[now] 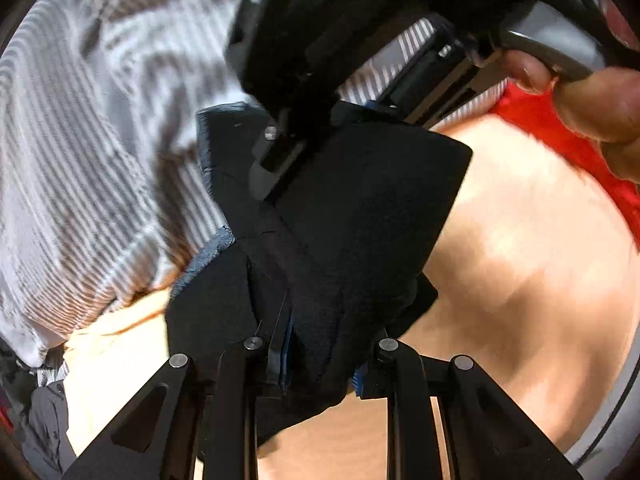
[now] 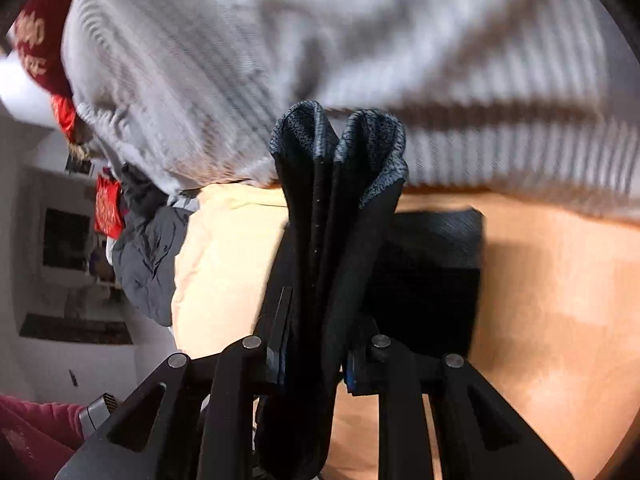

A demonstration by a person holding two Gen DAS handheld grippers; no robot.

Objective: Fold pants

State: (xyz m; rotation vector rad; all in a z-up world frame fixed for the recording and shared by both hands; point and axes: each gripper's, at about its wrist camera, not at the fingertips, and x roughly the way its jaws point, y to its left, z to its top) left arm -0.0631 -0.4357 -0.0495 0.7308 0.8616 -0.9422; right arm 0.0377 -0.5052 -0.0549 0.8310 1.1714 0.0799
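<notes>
- Pants (image 1: 360, 208): dark, soft fabric, bunched and lifted clear of the tan surface (image 1: 520, 280); both grippers hold it at once.
- Left gripper (image 1: 316, 360): jaws clenched on a thick wad of the pants; cloth spills out past the jaws on both sides.
- Right gripper (image 2: 316, 356): jaws clamped on several stacked layers, which stand up in two rounded folds with a grey knit inner face showing at the top.
- In the left view, the right gripper's body sits just above the held cloth, a hand (image 1: 592, 104) on it. So the two grips lie close together.
- Striped cloth (image 2: 400, 40) lies behind the pants; a grey garment (image 2: 148, 256) sits at the surface's far left edge, apart from the work.
- Handling, judged: light and limp, no stiffness; it sags wherever unsupported, and layers may slide over each other. Not fragile.
- Grip advice, judged: take hold at hems or the waistband, where the cloth is thicker, and pinch all layers together so none slips out.
- Both views blurred; exact hem or waistband position cannot be told.
</notes>
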